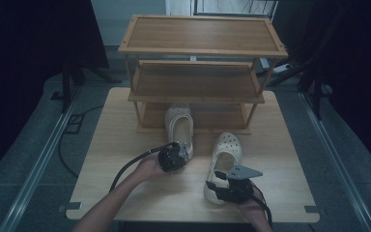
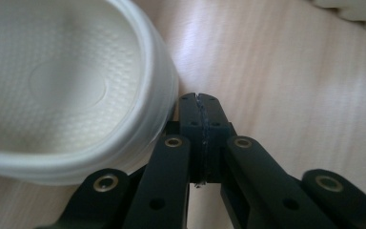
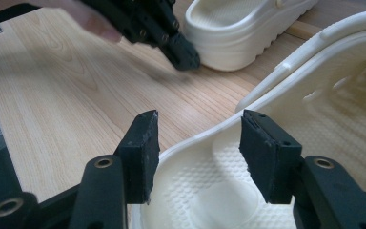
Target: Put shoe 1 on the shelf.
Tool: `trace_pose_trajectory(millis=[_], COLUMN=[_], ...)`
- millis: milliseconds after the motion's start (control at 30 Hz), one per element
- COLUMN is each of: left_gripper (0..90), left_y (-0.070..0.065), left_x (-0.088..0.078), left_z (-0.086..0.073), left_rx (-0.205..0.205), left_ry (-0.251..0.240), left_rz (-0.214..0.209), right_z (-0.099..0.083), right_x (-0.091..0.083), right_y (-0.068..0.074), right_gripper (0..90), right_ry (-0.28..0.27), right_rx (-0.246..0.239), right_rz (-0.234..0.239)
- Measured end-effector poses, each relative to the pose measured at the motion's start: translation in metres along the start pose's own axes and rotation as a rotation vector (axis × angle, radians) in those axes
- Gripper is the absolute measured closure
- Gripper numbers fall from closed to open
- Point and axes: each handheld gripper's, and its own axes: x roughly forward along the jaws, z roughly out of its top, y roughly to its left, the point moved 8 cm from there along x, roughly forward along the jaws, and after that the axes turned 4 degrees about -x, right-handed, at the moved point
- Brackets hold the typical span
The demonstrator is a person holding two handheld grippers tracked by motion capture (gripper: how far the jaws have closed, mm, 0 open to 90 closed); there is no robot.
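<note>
On the bench [image 1: 125, 145] before the shoe rack [image 1: 198, 72], pick-up step: right tool [image 3: 198, 143] apart, straddling heel rim of near clog [image 1: 224, 159], squeeze probably needed next; left tool [image 2: 201, 102] together, empty, just beside heel of far clog [image 1: 179, 128].

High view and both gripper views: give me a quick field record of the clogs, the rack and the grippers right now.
surface: light wooden table
rack: three-tier wooden shoe rack at the table's far edge
far clog: cream perforated foam clog, toe under the lowest tier, heel toward the person
near clog: second cream foam clog, on the table in front of the rack
left gripper: fingers shut on nothing, tips beside the far clog's heel rim
right gripper: fingers open, straddling the near clog's heel rim, not yet pressing it
</note>
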Motion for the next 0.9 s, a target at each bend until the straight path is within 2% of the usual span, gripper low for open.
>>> trace_pose_trajectory(millis=[67,133,233,267,300,333,400,533,700,900], left_gripper=[90.0,90.0,90.0,90.0,90.0,90.0,90.0,90.0,90.0,89.5], left_y=[0.008,0.014,0.026,0.03,0.031,0.035,0.038,0.043,0.052,0.064], left_x=[-0.001,-0.003,-0.005,-0.004,-0.002,0.0,0.002,0.007,0.011,0.016], left_z=[0.0,0.0,0.001,0.001,0.0,-0.001,0.001,0.006,0.009,0.014], left_rx=[-0.019,-0.066,-0.093,-0.091,-0.117,-0.121,-0.145,-0.153,-0.171,-0.204], left_ry=[-0.009,-0.031,-0.045,-0.037,-0.039,-0.038,-0.058,-0.075,-0.07,-0.088], left_rz=[0.017,0.03,0.056,0.065,0.065,0.076,0.067,0.072,0.085,0.119], right_z=[0.0,-0.001,-0.001,-0.001,-0.002,-0.002,-0.002,-0.003,-0.002,-0.002], right_x=[0.0,0.001,0.001,0.002,0.002,0.002,0.002,0.002,0.001,0.001], right_y=[0.0,0.0,0.0,0.0,0.0,0.0,0.0,-0.001,-0.002,-0.002], right_gripper=[48.1,48.2,48.1,48.1,48.1,48.1,48.1,48.1,48.1,48.1], right_ry=[0.0,0.002,0.006,0.007,0.006,0.007,0.008,0.01,0.008,0.006], right_rx=[0.001,0.001,0.004,0.002,0.002,0.001,0.0,0.003,0.003,0.003], right_rz=[0.0,0.002,0.002,0.002,0.001,0.001,0.002,0.0,0.0,-0.004])
